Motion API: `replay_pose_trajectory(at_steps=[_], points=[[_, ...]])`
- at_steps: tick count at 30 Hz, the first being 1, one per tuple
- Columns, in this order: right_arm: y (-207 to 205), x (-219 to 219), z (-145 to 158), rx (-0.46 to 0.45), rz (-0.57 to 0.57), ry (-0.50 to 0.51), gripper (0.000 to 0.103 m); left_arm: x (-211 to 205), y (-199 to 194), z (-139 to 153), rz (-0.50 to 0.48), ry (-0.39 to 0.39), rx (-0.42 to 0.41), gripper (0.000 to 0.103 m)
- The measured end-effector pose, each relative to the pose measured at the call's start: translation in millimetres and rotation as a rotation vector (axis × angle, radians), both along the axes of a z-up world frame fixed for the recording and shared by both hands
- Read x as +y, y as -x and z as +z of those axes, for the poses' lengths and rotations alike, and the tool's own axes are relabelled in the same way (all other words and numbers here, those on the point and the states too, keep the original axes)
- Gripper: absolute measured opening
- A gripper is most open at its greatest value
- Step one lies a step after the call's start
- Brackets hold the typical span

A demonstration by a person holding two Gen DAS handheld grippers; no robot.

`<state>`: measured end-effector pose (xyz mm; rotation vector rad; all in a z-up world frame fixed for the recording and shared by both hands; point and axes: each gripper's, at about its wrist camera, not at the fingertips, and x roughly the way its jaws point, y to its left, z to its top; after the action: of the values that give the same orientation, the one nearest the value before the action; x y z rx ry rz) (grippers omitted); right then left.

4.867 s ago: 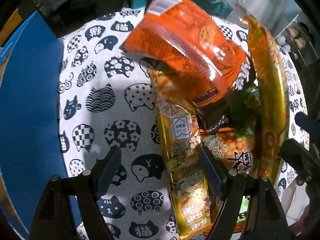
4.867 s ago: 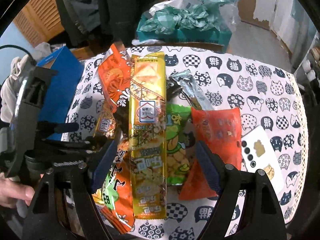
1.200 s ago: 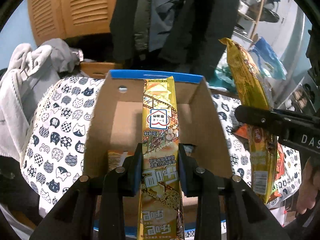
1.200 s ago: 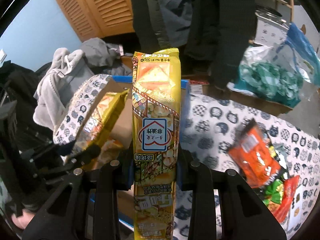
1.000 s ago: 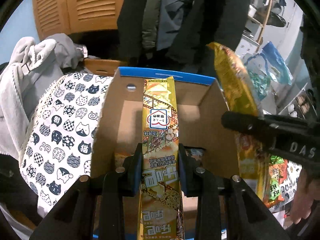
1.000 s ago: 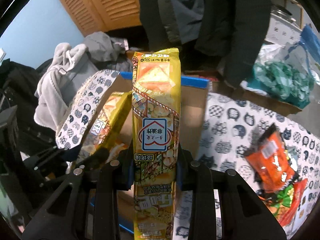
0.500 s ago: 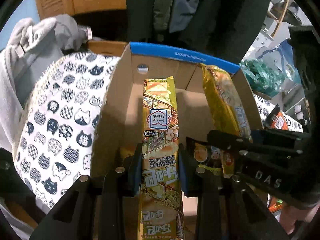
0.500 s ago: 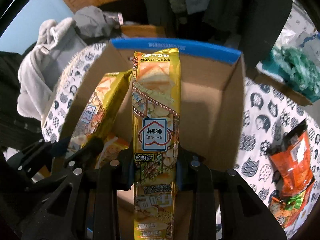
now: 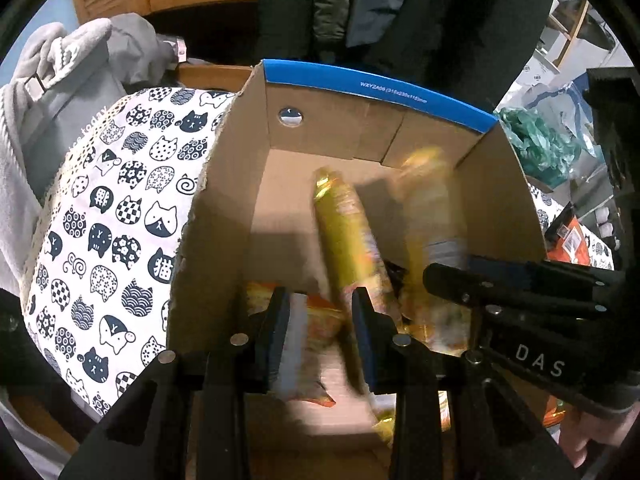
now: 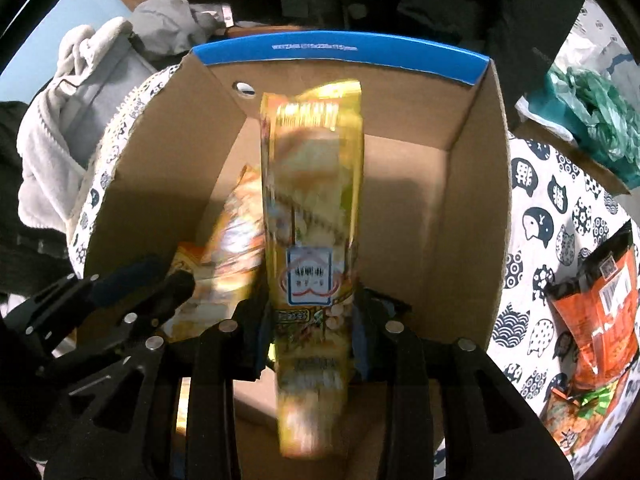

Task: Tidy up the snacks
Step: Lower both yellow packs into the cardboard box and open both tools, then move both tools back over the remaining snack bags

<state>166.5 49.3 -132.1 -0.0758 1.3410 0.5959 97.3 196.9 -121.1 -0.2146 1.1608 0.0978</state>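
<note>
An open cardboard box (image 9: 372, 92) with a blue rim stands on the cat-print tablecloth (image 9: 120, 220). My left gripper (image 9: 318, 320) hangs over the box, its jaws a narrow gap apart. Its long yellow snack pack (image 9: 348, 232) has slipped out to the right and is blurred, tilting down into the box. My right gripper (image 10: 310, 320) is over the same box (image 10: 340, 50) and its jaws are opening. A second yellow pack (image 10: 312, 200) is still between them, blurred and sliding. The left gripper (image 10: 160, 280) shows at the lower left of the right wrist view.
More snack packs (image 9: 312, 320) lie on the box floor. Orange snack bags (image 10: 600, 300) sit on the cloth right of the box. Grey clothing (image 9: 60, 80) is piled to the left, a green plastic bag (image 10: 592, 112) at back right, dark coats behind.
Both grippers sank toward the box. The left pack, held upright half a second ago, has dropped out and leans right; the right pack now slips between its fingers.
</note>
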Motion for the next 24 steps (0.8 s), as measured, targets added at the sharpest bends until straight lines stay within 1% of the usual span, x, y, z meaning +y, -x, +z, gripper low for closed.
replay_pose_trajectory(at_steps=[1, 3, 4, 6, 7, 8, 10, 12, 16, 19, 21, 24], points=[[-0.1, -0.4, 1.4, -0.003, 0.000, -0.002, 0.033, -0.4, 0.5, 1.2, 0.002, 0.001, 0.000, 0.034], [0.8, -2.8, 7.0, -0.019, -0.006, 0.003, 0.036, -0.1, 2.1, 3.6, 0.010, 0.000, -0.004, 0.043], [1.0, -3.9, 9.5, -0.023, -0.009, 0.000, 0.040, 0.5, 3.2, 5.5, 0.017, 0.002, -0.006, 0.046], [1.1, -9.6, 18.7, -0.048, -0.024, -0.007, 0.048, 1.4, 5.7, 9.5, 0.023, 0.020, -0.012, 0.059], [1.5, -12.6, 23.5, -0.058, -0.030, -0.022, 0.059, 2.0, 6.6, 11.3, 0.029, 0.028, -0.016, 0.061], [2.7, -17.2, 31.5, -0.077, -0.040, -0.038, 0.065, 2.3, 8.4, 14.1, 0.033, 0.040, -0.023, 0.061], [5.8, -22.9, 42.4, -0.118, -0.044, -0.039, 0.066, 2.1, 11.7, 19.5, 0.038, 0.058, -0.036, 0.062], [10.1, -29.1, 57.5, -0.158, -0.035, -0.047, 0.066, 0.9, 15.2, 25.3, 0.046, 0.080, -0.048, 0.067], [19.7, -45.2, 80.3, -0.225, -0.044, -0.055, 0.072, -8.7, 22.6, 38.4, 0.036, 0.147, -0.077, 0.069], [25.6, -53.5, 91.0, -0.268, -0.041, -0.040, 0.075, -22.1, 27.0, 46.9, 0.016, 0.136, -0.089, 0.070], [30.8, -67.0, 98.1, -0.295, -0.040, -0.031, 0.075, -31.3, 30.5, 52.4, -0.001, 0.121, -0.099, 0.075], [38.1, -86.1, 103.8, -0.317, -0.046, -0.023, 0.076, -46.6, 35.0, 60.9, -0.031, 0.092, -0.116, 0.078]])
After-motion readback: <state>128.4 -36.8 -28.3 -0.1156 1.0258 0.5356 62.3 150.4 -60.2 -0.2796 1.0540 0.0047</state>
